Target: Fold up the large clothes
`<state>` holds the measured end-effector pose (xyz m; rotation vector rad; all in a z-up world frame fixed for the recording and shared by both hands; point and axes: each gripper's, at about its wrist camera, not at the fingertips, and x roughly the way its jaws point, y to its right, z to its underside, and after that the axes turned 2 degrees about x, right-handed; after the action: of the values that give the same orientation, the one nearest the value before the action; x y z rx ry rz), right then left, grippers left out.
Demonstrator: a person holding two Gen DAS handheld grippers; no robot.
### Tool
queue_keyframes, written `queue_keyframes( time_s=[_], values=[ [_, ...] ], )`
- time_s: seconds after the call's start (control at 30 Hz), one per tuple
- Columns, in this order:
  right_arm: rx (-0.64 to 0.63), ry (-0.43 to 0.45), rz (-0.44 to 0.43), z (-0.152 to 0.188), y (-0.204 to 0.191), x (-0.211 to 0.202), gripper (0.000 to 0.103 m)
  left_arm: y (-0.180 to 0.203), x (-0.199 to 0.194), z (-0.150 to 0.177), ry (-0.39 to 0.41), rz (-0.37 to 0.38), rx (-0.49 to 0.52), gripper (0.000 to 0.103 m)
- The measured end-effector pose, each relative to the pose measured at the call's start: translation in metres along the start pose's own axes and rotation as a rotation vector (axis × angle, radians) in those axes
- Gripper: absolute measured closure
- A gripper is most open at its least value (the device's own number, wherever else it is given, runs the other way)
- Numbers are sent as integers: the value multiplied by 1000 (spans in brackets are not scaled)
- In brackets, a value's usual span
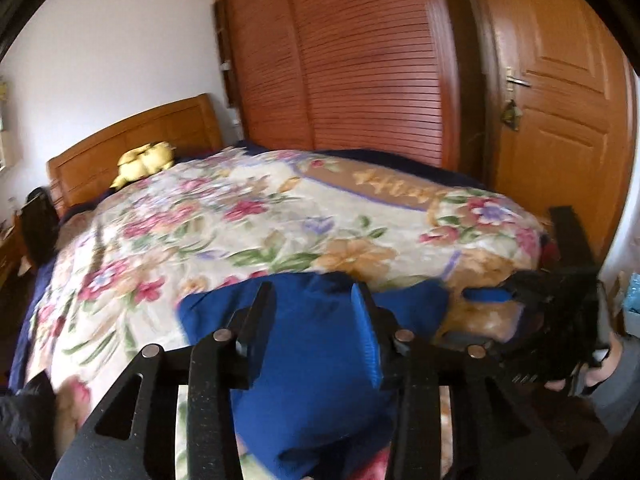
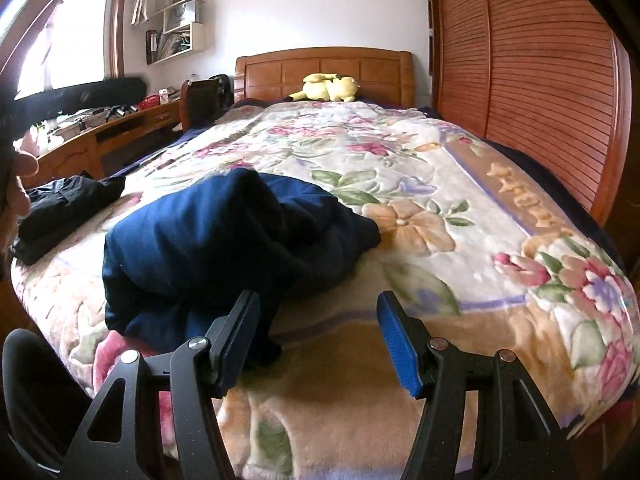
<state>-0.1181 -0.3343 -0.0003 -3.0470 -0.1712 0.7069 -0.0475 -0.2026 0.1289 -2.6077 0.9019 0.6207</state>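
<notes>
On bed (image 2: 472, 216), near foot edge: navy garment (image 2: 224, 232) bunched. Left gripper (image 1: 312, 312) fingers apart around cloth, right gripper (image 2: 318, 338) fingers apart, empty. Risk: crooked fold from hidden edges.

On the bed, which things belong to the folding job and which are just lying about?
For the job:
blue garment
black garment

Lying about:
floral blanket
yellow plush toy
headboard
</notes>
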Motion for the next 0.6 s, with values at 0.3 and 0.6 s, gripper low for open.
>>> queue_keyframes(
  time_s=[0.3, 0.6],
  values=[
    [-34, 65, 43, -29, -6, -3, 40, -71, 6, 63, -53, -71, -133, 59],
    [-53, 116, 97, -74, -15, -5, 40, -107, 15, 99, -44, -103, -203, 57]
  ],
)
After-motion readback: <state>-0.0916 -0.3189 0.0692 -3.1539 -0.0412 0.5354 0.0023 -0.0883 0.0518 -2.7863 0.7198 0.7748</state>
